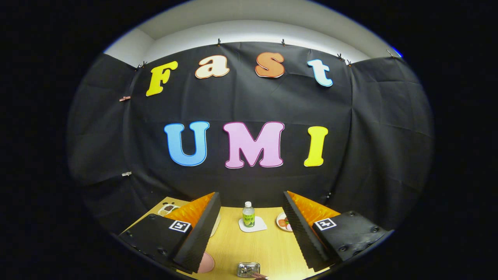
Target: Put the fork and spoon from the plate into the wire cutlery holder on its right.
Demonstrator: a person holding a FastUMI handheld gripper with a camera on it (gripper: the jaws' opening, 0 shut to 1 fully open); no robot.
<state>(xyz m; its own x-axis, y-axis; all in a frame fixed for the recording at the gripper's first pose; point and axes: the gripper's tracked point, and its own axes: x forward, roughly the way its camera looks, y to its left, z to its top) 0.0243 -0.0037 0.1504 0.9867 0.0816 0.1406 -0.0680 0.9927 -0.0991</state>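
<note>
Above the wooden table (241, 249) the gripper (251, 217) hung with its fingers spread wide and nothing between them. Low between the fingers, at the table's near edge, sat the wire holder (248, 269), with a utensil handle (260, 275) beside it, fork or spoon hard to tell. A pink plate (206, 263) peeked out just beside the left finger. Beyond the fingers a small bottle (248, 214) stood upright on a white coaster (255, 225) near the far edge, where the table met the black cloth wall (369, 136). A dish of food (283, 222) lay partly behind the right finger, another dish (167, 210) behind the left. Bare wood lay open between the holder and the coaster.
</note>
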